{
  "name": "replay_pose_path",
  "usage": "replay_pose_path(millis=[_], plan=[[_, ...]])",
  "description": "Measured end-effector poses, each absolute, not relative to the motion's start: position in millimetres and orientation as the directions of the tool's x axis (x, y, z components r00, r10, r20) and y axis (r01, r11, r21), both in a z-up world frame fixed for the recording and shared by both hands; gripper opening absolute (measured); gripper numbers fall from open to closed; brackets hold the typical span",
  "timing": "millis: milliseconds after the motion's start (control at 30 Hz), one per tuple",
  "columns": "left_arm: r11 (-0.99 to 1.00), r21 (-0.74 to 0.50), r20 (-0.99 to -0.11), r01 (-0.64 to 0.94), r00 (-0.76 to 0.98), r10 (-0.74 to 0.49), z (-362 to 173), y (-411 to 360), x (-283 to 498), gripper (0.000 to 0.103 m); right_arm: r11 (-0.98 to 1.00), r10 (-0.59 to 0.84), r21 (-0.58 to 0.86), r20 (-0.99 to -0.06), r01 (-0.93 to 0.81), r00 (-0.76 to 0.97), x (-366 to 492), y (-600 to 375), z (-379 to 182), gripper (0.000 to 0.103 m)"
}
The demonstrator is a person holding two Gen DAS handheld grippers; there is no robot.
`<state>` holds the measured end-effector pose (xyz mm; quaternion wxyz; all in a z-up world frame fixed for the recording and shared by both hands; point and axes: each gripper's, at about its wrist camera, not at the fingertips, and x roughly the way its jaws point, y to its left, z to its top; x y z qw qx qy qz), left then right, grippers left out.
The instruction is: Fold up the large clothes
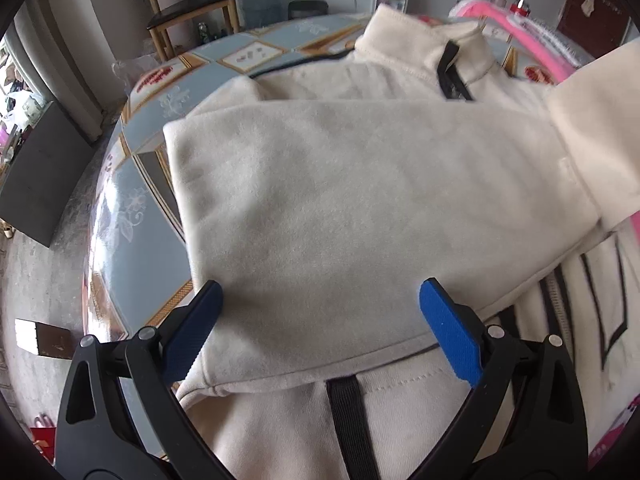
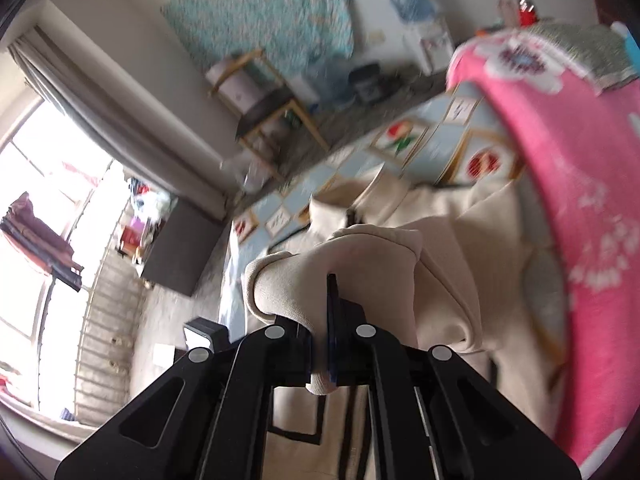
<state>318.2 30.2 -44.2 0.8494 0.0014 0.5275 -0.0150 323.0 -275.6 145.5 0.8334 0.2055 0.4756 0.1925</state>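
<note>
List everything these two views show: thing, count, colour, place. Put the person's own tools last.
fleece jacket: one, cream with a black zip, spread on the table, one sleeve folded across the body
table: one, blue and gold patterned cover, under the jacket
blanket: one, pink with white flowers, right of the jacket
chair: one, wood with a dark seat, by the far wall
patterned cloth: one, teal, hanging on the far wall
cabinet: one, dark grey, on the floor by the window
left tool: one, black with blue pads, open above the folded sleeve
right tool: one, black, shut on a lifted fold of the jacket
</note>
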Motion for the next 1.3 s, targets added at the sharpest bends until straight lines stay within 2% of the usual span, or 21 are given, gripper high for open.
replay_pose_path(millis=[300, 400, 433, 467, 533, 667, 767, 833, 1000, 1100, 1167, 1200, 1233, 1300], plan=[[0.992, -0.114, -0.841, 0.06, 0.526, -0.129, -23, 40, 283, 0.095, 0.833, 0.548, 0.55, -0.81, -0.056, 0.209, 344, -195, 39, 0.012], [0.987, -0.141, -0.833, 0.074, 0.53, -0.159, -23, 42, 274, 0.095, 0.815, 0.578, 0.578, -0.807, -0.042, 0.121, 347, -177, 12, 0.024], [0.986, -0.148, -0.829, 0.081, 0.533, -0.168, -22, 43, 271, 0.095, 0.809, 0.587, 0.586, -0.805, -0.037, 0.087, 348, -172, 3, 0.034], [0.984, -0.155, -0.826, 0.086, 0.535, -0.177, -22, 44, 268, 0.095, 0.805, 0.593, 0.592, -0.803, -0.032, 0.059, 348, -169, -2, 0.049], [0.982, -0.163, -0.823, 0.094, 0.537, -0.188, -22, 44, 264, 0.095, 0.792, 0.61, 0.61, -0.792, -0.015, -0.006, 348, -159, -11, 0.055], [0.977, -0.18, -0.815, 0.112, 0.54, -0.211, -20, 44, 256, 0.095, 0.789, 0.609, 0.61, -0.792, -0.078, -0.033, 341, -147, -5, 0.057], [0.969, -0.215, -0.811, 0.12, 0.532, -0.246, -19, 46, 251, 0.095, 0.76, 0.644, 0.639, -0.765, -0.119, 0.012, 333, -159, 13, 0.059], [0.96, -0.251, -0.807, 0.125, 0.521, -0.279, -19, 48, 248, 0.091, 0.751, 0.658, 0.648, -0.751, -0.128, 0.055, 328, -172, 22, 0.059], [0.892, -0.423, -0.752, 0.161, 0.488, -0.444, -16, 49, 248, 0.09, 0.752, 0.657, 0.653, -0.73, -0.091, 0.189, 309, -226, 21, 0.059], [0.837, -0.524, -0.712, 0.16, 0.456, -0.533, -18, 41, 258, 0.09, 0.727, 0.672, 0.686, -0.703, -0.03, 0.231, 292, -249, 0, 0.05], [0.829, -0.537, -0.708, 0.157, 0.45, -0.544, -20, 32, 265, 0.09, 0.724, 0.664, 0.689, -0.702, 0.009, 0.257, 281, -262, -15, 0.046], [0.831, -0.535, -0.713, 0.148, 0.449, -0.539, -22, 26, 271, 0.088, 0.734, 0.646, 0.678, -0.712, 0.03, 0.275, 274, -266, -22, 0.045], [0.832, -0.537, -0.718, 0.137, 0.444, -0.536, -24, 22, 274, 0.08, 0.74, 0.635, 0.672, -0.717, 0.042, 0.287, 269, -268, -27, 0.044], [0.828, -0.554, -0.731, 0.089, 0.424, -0.534, -31, 19, 284, 0.07, 0.743, 0.618, 0.666, -0.722, 0.069, 0.312, 257, -274, -37, 0.043]])
